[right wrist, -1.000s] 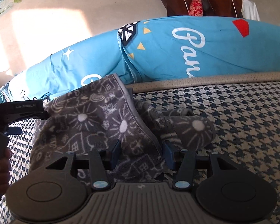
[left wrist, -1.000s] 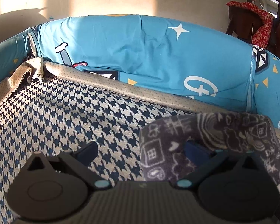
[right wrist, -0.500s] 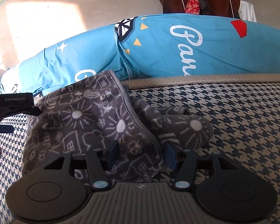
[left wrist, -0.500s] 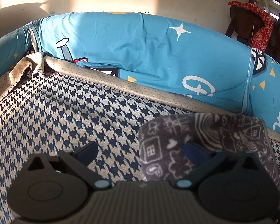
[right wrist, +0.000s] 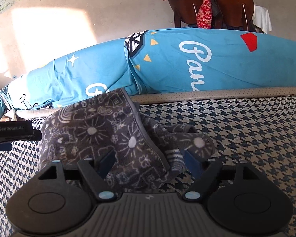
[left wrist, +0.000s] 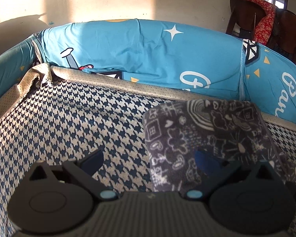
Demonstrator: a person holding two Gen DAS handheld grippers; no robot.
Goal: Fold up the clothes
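Fleecy grey fabric with white doodle prints is what's being dealt with, and the garment (right wrist: 100,138) looks like a soft plush thing, maybe a small pair of pants or pyjamas, hard to say exactly. It's lying bunched on the houndstooth cover (right wrist: 246,138) of a couch or bed, with a blue printed cushion (right wrist: 187,65) behind it at 12 o'clock. In the right wrist view, the right gripper (right wrist: 148,163) has its jaws opening, the cloth sits between them but the pads aren't pressing on it, so it's basically let go. A rolled-up end (right wrist: 197,144) of the garment pokes out toward 1 o'clock from that gripper. The left gripper (left wrist: 148,161) is spread wide too, nothing pinched; the garment's left edge (left wrist: 207,134) covers its right finger area and the other finger (left wrist: 92,160) hangs over bare cover. Handling-wise this stuff should be light, floppy and a bit grippy, no stiffness at all, so it'll sag and bunch wherever it isn't supported. It's not fragile, and slipping seems unlikely given the fuzzy surface. Best bet for a hold is probably the stitched hem (right wrist: 142,130) running diagonally through the middle, or the corners, since a pinch there grabs one clean layer instead of a wad. That lumpy end likely needs flattening first.
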